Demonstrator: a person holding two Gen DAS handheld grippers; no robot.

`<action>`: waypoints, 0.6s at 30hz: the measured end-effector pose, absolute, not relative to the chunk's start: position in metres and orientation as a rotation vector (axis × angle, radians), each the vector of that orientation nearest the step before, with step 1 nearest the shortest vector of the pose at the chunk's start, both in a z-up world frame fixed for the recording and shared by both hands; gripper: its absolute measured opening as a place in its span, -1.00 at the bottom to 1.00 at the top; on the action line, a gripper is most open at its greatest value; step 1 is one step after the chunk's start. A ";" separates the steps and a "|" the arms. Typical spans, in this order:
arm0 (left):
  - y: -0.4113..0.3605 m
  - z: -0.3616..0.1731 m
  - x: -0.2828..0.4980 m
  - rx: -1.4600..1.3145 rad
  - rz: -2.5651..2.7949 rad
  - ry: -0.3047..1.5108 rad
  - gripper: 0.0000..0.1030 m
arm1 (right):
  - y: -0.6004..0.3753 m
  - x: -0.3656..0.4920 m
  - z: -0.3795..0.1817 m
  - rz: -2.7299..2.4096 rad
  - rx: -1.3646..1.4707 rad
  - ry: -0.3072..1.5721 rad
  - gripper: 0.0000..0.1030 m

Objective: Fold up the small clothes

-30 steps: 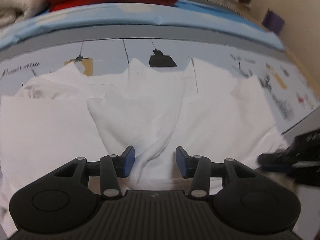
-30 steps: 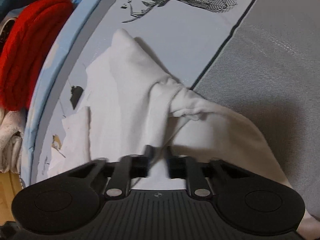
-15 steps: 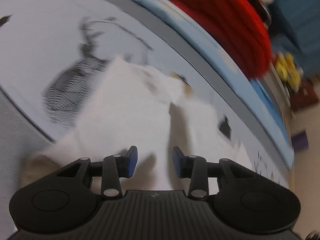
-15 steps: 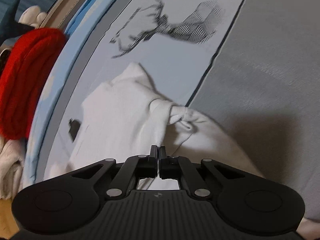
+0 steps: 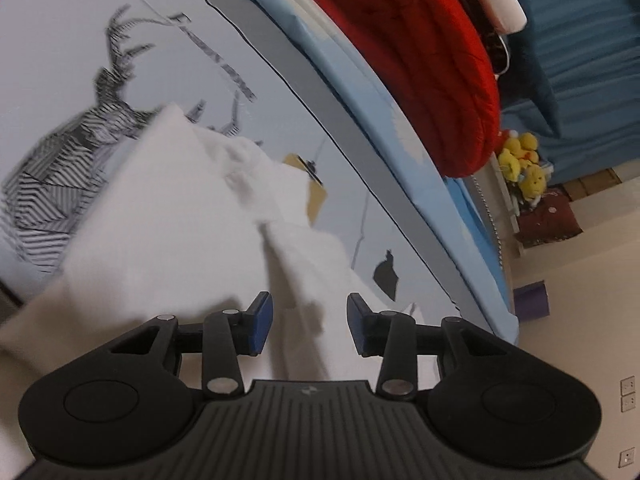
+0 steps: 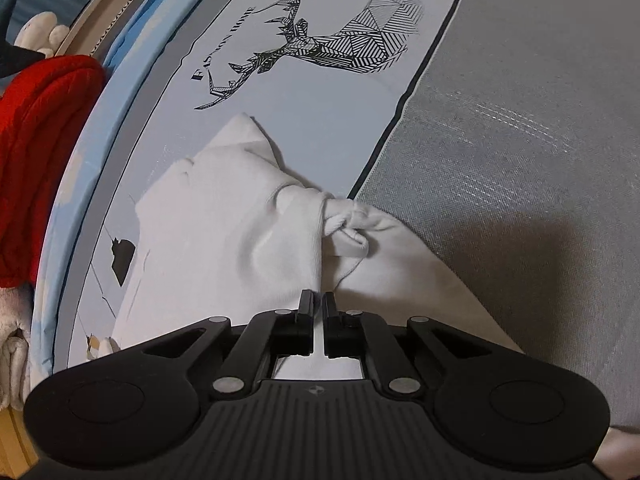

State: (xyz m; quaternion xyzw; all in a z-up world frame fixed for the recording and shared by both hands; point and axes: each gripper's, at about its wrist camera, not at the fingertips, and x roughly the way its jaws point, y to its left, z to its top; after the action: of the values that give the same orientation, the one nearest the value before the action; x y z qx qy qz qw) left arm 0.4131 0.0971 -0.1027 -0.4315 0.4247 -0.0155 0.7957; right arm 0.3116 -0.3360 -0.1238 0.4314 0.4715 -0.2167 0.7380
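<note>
The right gripper (image 6: 319,307) pinches a fold of the white garment (image 6: 224,220) lying on the deer-print bedsheet (image 6: 320,92), while the left gripper (image 5: 306,322) hovers half-open over it, best closing on the raised ridge before lifting.

White garment (image 6: 224,232), plain, no print; bedsheet (image 6: 320,120) pale grey-blue w/ black geometric striped deer (image 6: 340,48) + black lettering, thin black border line, small mustard-yellow patch (image 5: 316,200) & black blot (image 5: 386,276); outer sheet band (image 6: 520,140) mid-grey, fine herringbone weave; light-blue edging (image 5: 360,80) w/ pale patches; red quilted blanket (image 5: 420,60); yellow plush toys (image 5: 524,164); left gripper (image 5: 306,324) black, blue pads; right gripper (image 6: 319,312) all black.
</note>
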 end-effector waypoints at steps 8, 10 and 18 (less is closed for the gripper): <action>0.084 -0.088 0.404 -0.775 -0.032 0.863 -0.91 | -0.338 0.314 -0.117 -0.438 0.927 1.021 -0.98; 0.090 -0.063 0.385 -0.784 0.009 0.792 -0.91 | -0.339 0.313 -0.113 -0.438 0.935 0.999 -0.99; 0.117 -0.098 0.332 -1.054 0.198 0.976 -0.14 | -0.344 0.305 -0.118 -0.470 0.954 1.021 -0.95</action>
State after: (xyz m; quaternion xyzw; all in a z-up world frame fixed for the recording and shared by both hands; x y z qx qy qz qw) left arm 0.3318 0.1173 -0.0979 -0.4819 0.4465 0.0906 0.7485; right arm 0.3048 -0.3438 -0.1184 0.4349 0.4655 -0.2142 0.7405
